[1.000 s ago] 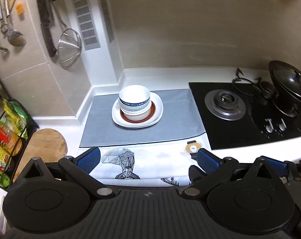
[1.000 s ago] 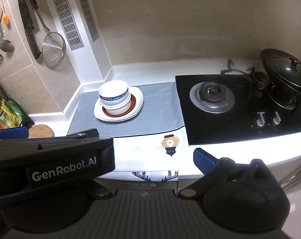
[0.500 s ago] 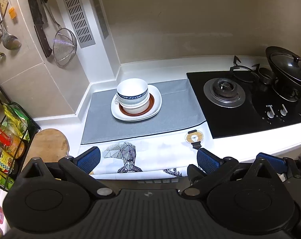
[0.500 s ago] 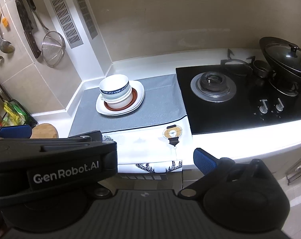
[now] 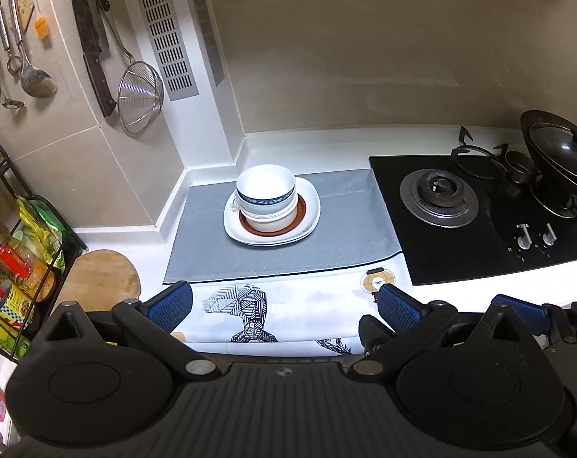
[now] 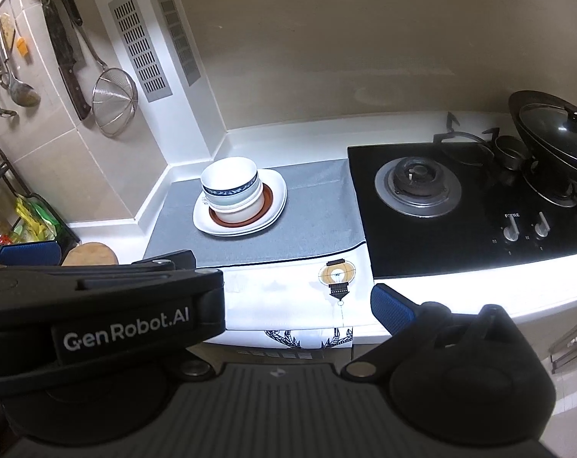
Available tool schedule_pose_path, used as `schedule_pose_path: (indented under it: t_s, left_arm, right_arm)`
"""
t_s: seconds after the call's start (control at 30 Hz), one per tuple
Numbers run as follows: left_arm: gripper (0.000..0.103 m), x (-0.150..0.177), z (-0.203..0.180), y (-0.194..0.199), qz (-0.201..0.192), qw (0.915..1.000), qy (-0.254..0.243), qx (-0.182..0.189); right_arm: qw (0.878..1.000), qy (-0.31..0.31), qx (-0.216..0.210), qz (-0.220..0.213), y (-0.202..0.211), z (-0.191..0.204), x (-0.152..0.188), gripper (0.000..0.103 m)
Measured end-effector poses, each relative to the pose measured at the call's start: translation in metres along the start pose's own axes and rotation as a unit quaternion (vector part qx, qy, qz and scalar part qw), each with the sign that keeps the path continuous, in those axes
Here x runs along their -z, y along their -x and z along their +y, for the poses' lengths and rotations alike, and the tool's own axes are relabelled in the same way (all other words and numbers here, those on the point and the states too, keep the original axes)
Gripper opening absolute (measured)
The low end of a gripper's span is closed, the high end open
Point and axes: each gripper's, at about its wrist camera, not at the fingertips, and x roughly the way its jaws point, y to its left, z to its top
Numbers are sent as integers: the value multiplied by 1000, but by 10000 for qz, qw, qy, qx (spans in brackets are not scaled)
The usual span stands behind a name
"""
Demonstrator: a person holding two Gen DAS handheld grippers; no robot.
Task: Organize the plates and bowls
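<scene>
The white counter [image 5: 296, 149] is carrying a black stove [image 5: 479, 213] on the right and a grey mat [image 5: 349, 236] in the middle. On that mat a stack of white plates [image 5: 311, 206] is sitting, with nested bowls [image 5: 265, 191] resting on top, the uppermost banded in blue. Both tools are hanging well back from the stack, near the counter's front edge: the left tool [image 5: 284, 305] is spread wide and holding nothing, and the right tool [image 6: 284, 301] is likewise gaping apart, empty.

Home kitchen: gas hob [image 5: 439, 198], hanging utensils [image 5: 29, 76]
</scene>
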Motion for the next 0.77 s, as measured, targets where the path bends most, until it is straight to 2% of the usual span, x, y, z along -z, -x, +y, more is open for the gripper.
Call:
schedule_pose_path:
  t_s: [0.77]
  left_arm:
    - [103,-4,9,-11,128,9998,168,68]
  right_arm:
    - [9998,148,69,144,-10,7,-8,102]
